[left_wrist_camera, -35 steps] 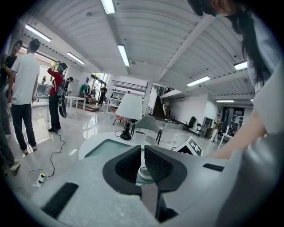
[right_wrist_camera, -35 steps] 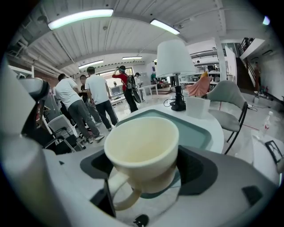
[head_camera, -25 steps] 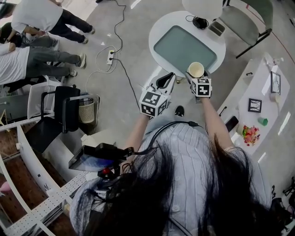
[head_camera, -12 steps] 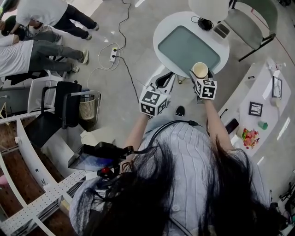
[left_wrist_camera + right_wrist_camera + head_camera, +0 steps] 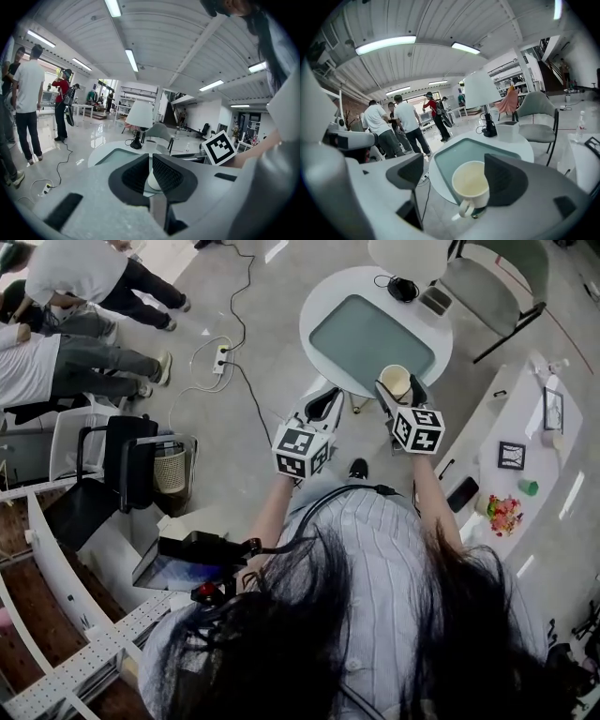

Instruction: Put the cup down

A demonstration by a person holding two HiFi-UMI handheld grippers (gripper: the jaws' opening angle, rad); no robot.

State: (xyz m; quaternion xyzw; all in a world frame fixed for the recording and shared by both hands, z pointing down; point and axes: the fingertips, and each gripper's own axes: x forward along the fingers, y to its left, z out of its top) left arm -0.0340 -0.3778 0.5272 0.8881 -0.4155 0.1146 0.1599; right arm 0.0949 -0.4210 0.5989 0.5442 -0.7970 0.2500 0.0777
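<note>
A cream cup (image 5: 471,184) with its handle toward me sits at the near rim of the round white table (image 5: 440,157), over a small dark disc. My right gripper (image 5: 457,176) is open around it. Its right jaw lies against the cup's side, and the left jaw stands well apart. From the head view, the cup (image 5: 396,381) is just ahead of the right gripper (image 5: 398,396). My left gripper (image 5: 323,407) hangs off the table's edge, shut and empty. In the left gripper view, the cup (image 5: 153,181) shows through the thin slit of the left gripper (image 5: 151,168).
On the table's far side are a white-shaded lamp (image 5: 482,91) and a white box (image 5: 507,130), with a grey chair (image 5: 539,112) behind. People stand at the left (image 5: 75,296). A cable and power strip (image 5: 217,357) lie on the floor. A counter (image 5: 511,456) runs along the right.
The right gripper has drawn back a little toward me while the cup stays at the table's rim. The left gripper has barely shifted.
</note>
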